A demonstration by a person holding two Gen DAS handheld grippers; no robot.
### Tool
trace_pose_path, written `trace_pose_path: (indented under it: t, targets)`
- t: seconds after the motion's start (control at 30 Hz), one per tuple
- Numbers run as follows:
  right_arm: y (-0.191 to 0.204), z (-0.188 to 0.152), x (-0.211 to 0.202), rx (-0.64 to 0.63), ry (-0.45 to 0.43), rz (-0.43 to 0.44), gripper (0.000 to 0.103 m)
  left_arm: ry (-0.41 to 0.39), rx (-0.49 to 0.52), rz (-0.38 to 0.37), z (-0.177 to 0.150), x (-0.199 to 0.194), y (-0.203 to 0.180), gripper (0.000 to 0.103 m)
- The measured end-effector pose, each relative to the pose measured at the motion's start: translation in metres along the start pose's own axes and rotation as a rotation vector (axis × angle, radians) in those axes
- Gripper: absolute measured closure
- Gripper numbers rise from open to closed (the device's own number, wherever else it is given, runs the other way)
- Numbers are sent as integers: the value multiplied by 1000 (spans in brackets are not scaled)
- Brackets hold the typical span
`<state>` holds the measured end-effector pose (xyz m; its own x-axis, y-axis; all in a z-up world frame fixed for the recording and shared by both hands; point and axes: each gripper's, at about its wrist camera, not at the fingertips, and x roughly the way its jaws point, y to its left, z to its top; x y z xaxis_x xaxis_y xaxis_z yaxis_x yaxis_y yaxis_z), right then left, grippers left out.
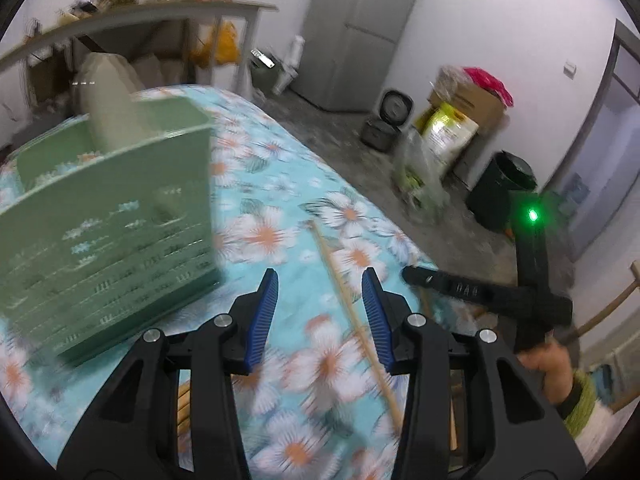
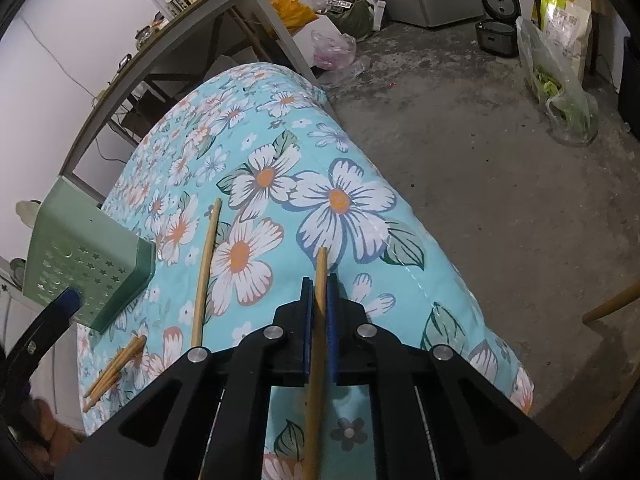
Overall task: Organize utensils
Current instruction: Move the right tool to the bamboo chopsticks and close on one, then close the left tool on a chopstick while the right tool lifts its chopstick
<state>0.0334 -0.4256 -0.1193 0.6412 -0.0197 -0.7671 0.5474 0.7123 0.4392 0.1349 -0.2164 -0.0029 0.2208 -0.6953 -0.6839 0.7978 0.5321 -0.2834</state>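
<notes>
— Two grippers over the flowered tablecloth (image 2: pixel 280 128). Right gripper (image 2: pixel 319 280), low centre of its own view: blue pads clamped tight on a wooden chopstick (image 2: pixel 321 276), whose tip pokes out just past the fingers.

— And the left gripper (image 1: pixel 322 280)?

— Jaws apart at the bottom of its blurred view, nothing between the pads. A second chopstick (image 1: pixel 352 312) lies on the cloth, running diagonally under the gap toward the right finger.

— Where's the holder?

— The green utensil holder (image 1: pixel 112 216) fills the left side of the left view, standing on the cloth, star cut-outs on its face. In the right view it sits at left centre.

— Any more sticks?

— A small bundle of chopsticks (image 2: pixel 114 368) at lower left of the right view, just below the holder. A person's hand (image 1: pixel 548 368) shows at the left view's lower right.
</notes>
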Motion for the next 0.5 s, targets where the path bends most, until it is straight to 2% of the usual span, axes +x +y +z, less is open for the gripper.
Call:
trace_pose_path:
  t: [0.17, 0.23, 0.33, 0.5]
  targets:
    - [-6, 1, -1, 26, 5, 41, 97, 111, -26, -46, 29, 55, -6, 63]
    - [-8, 2, 0, 37, 8, 56, 97, 163, -37, -19, 35, 79, -6, 69]
    - [-10, 2, 1, 48, 11, 75, 97, 225, -61, 11, 42, 108, 1, 72]
    - [-13, 4, 2, 57, 18, 95, 97, 291, -88, 55, 46, 137, 15, 82]
